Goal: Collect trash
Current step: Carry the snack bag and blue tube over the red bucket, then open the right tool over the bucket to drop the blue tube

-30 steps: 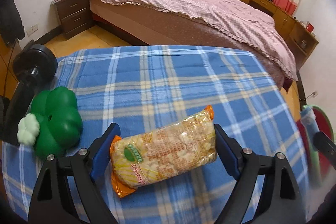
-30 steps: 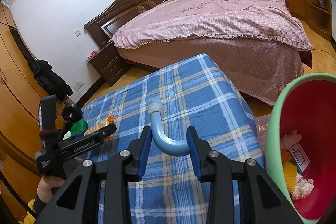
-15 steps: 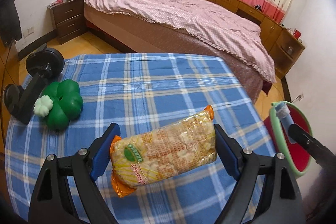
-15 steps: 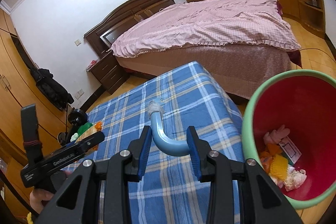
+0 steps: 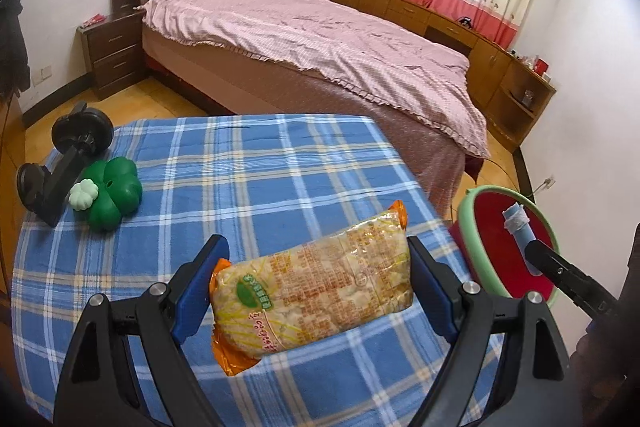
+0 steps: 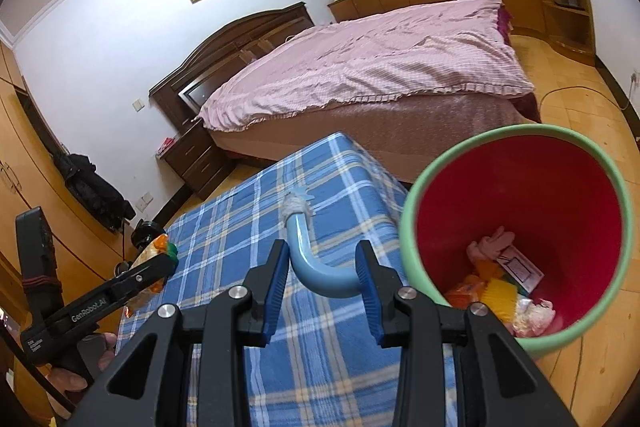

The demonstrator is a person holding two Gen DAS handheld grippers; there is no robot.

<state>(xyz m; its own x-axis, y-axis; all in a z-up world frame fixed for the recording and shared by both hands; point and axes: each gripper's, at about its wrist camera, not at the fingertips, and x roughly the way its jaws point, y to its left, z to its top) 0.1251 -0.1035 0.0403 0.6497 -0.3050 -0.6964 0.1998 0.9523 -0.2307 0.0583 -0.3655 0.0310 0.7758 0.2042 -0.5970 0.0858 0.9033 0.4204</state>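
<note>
Already some trash lies in the bin (image 6: 408,227), while the left gripper (image 5: 312,291) clamps a snack packet (image 5: 312,291) above the table (image 5: 260,167) and the right gripper (image 6: 322,267) pinches a blue tube (image 6: 298,243), both undropped.

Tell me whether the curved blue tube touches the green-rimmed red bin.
Apart. The right wrist view shows blue plaid cloth between curved blue tube and green-rimmed red bin.

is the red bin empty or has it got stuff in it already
Not empty: the bin holds a small pile of trash on its bottom, well below the green rim.
</note>
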